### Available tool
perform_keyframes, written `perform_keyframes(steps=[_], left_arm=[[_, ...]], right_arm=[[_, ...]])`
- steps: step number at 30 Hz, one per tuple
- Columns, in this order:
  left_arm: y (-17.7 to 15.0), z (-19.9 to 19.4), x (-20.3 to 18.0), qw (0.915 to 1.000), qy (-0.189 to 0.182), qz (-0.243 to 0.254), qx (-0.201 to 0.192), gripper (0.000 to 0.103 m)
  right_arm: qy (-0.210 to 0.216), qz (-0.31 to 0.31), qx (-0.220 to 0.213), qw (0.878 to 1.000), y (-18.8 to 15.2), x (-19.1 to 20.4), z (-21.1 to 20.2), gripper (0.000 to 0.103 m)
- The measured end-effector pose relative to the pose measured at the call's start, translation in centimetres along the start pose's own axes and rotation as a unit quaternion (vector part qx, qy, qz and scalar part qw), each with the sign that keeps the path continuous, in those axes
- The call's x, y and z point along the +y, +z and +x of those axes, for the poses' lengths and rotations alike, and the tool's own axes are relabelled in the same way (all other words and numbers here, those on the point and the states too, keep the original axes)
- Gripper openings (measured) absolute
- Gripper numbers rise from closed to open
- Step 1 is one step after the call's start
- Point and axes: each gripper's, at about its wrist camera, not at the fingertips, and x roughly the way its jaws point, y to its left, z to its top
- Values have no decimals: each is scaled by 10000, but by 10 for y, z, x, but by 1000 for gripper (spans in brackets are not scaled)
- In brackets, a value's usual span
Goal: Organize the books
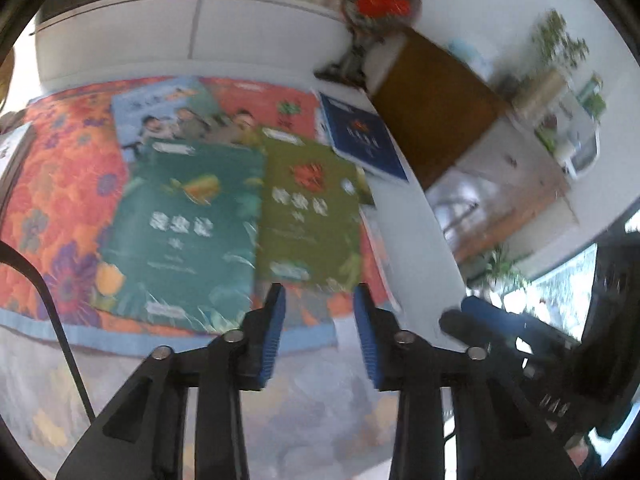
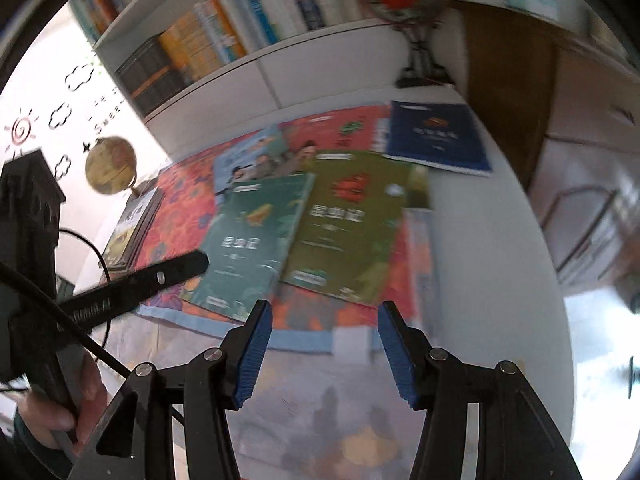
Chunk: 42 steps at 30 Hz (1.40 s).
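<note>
Left claw [image 1: 320, 304] gaped, empty; right claw [image 2: 325, 322] likewise (nothing between pads); teal book [image 1: 184, 224] and green book [image 1: 308, 208] lay side by side on the floral mat [image 1: 60, 184], blurred.

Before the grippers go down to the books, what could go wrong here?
1. The green book overlaps the teal book, so lifting one may drag the other.
2. Both lie on a loose flowered cloth; the open left gripper or right gripper might pinch cloth together with a cover.
3. The blue book lies near the table's edge; a push could slide it off.
</note>
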Motion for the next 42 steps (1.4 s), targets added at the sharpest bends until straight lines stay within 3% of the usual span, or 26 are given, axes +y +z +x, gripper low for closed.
perform_keyframes(steps=[6,14,26,29,32,36,39,40,42], left_arm=[[-9,11,5,9991,174,183,340,37],[10,18,80,9981,343,-364,353,37],[39,46,190,9896,749,-1170,378,37],[36,52,207,9880,599,-1353,440,37],[28,60,213,9866,398,-1475,565,37],[25,61,206,9896,318,-1320,472,37],[22,55,197,9914,120,-1191,531,37],[22,47,195,9923,1,-1160,445,37],[19,28,195,9887,-624,-1357,92,37]], right_arm=[[276,513,113,9982,-5,-23,3,54],[270,836,399,9953,7,-31,40,54],[449,65,1287,9906,34,55,142,54],[221,-228,1326,9907,35,70,159,53],[-21,-517,1418,9885,34,79,173,44],[45,-619,1596,9852,26,82,182,37],[-48,-692,1615,9844,22,85,184,37],[-62,-708,1606,9845,21,82,184,37],[66,-567,1596,9855,21,76,182,37]])
